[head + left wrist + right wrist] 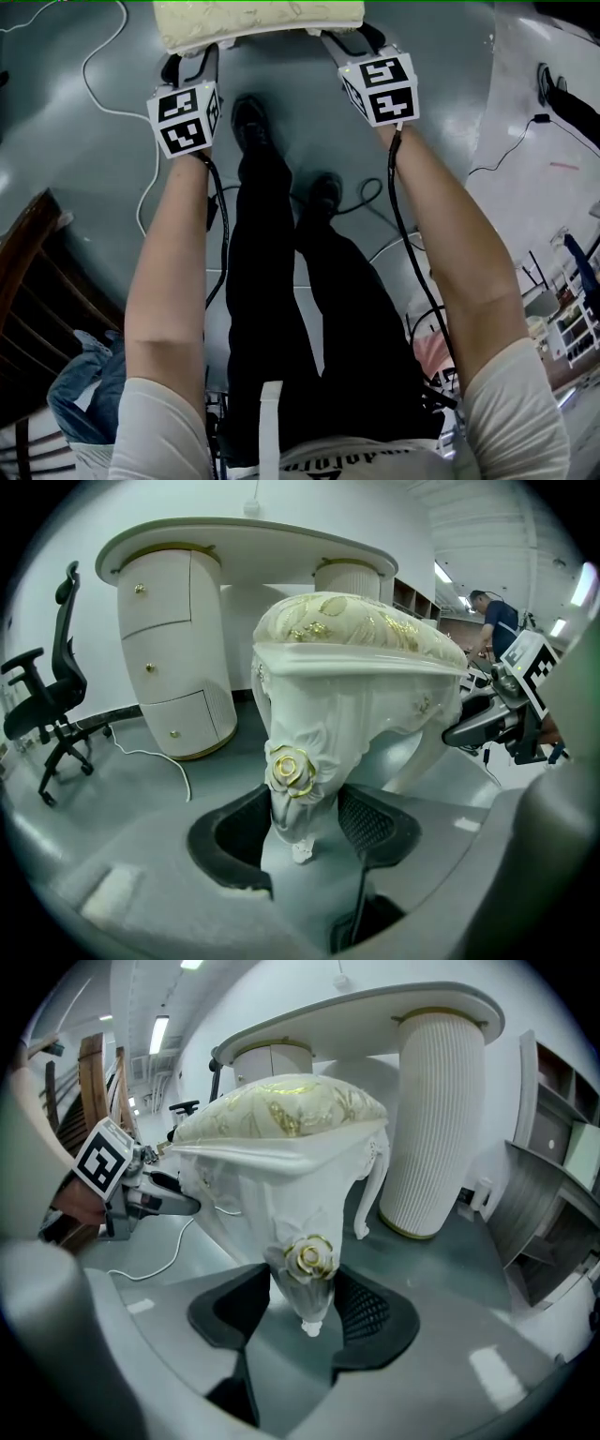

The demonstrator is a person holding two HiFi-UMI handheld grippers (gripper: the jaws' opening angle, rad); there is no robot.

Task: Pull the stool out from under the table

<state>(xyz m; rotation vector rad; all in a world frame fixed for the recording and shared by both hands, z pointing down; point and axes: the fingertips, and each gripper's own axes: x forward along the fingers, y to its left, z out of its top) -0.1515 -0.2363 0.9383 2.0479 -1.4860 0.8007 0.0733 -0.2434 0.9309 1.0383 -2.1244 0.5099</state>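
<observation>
Stool looks stiff & prob. fairly heavy: hard carved frame w/ a glossy white finish, so pads may slide on it. The soft cushion on top gives no purchase. Best hold, I'd judge, is the two near corners, at the top of each leg just under the seat rail. One gripper per side should let it drag straight w/o twisting.

Gilt rose carvings sit right at the pads & could chip if squeezed hard. Left gripper is clamped on the left corner leg, pads tight on both sides. Right gripper is likewise clamped on the right one.

Looks: ornate white frame, curved legs, gold-edged roses at corners, cream cushion w/ gold leaf pattern.

Stool stands on grey floor in front of the table, seemingly clear of its top, just ahead of the person's feet.
</observation>
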